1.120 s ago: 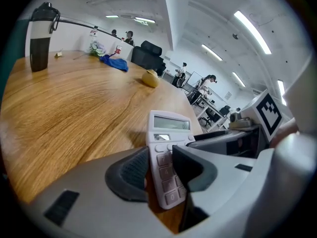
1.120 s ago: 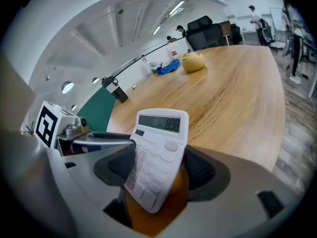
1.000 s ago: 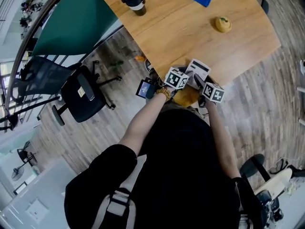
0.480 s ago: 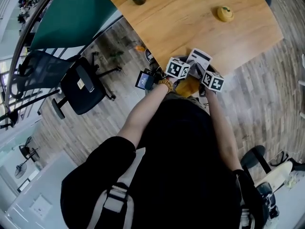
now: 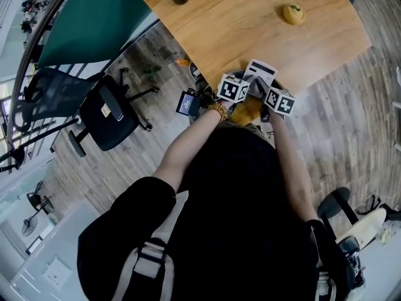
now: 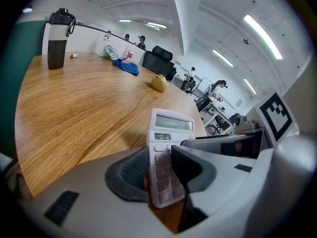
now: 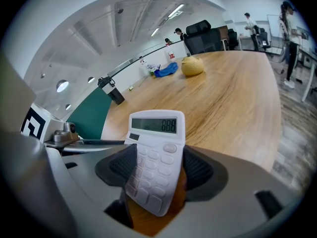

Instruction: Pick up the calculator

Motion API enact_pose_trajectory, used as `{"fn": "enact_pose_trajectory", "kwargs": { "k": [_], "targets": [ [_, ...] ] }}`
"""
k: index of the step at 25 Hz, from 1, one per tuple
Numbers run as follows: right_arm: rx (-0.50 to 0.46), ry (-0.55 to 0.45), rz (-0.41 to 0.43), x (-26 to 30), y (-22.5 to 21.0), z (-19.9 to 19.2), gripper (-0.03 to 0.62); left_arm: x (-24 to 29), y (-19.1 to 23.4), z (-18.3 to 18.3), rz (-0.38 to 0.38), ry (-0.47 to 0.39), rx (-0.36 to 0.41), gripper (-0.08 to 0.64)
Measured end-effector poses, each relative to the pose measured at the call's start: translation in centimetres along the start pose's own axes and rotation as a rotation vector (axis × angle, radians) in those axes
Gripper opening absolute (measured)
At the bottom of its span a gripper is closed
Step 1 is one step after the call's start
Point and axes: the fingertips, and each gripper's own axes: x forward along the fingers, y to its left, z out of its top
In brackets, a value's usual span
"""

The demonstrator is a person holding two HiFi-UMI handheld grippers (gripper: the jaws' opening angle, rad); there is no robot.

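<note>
Wood-grain table (image 5: 238, 30) stretches away beyond both sets of jaws, with a dark bottle (image 6: 57, 38), a blue cloth (image 6: 126, 67) and a yellow lump (image 6: 159, 83) well past them, in an open office with plank flooring (image 5: 351, 118) and a black chair (image 5: 109, 121). Your left gripper (image 6: 158, 170) and right gripper (image 7: 159, 166) have both just been closing, and each now clamps the calculator (image 7: 157, 133), which stands tilted up between the jaws with its display beyond their tips. That reads as a grip made, so what's left is to lift it clear of the near table edge.
</note>
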Motion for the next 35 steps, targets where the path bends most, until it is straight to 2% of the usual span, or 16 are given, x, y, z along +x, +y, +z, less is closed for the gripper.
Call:
{"fn": "enact_pose_trajectory", "kwargs": {
  "k": [13,20,26,35],
  "targets": [
    [-0.028,-0.089,0.010,-0.4,1.5,4.1,0.321,-1.2,-0.1,4.0,0.049,-0.110,0.057,0.160],
    [-0.065,-0.132,0.012,-1.3,1.9,6.3,0.321,-1.7,-0.9,6.1,0.065,-0.177,0.107,0.161],
    [-0.056,-0.179,0.022,-1.9,1.8,8.6,0.321,-1.7,-1.8,8.3,0.069,-0.222,0.163,0.161],
    [-0.069,-0.265,0.057,-2.1,2.6,13.4,0.319,-3.0,-2.5,13.8,0.091,-0.323,0.215,0.161]
  ]
}}
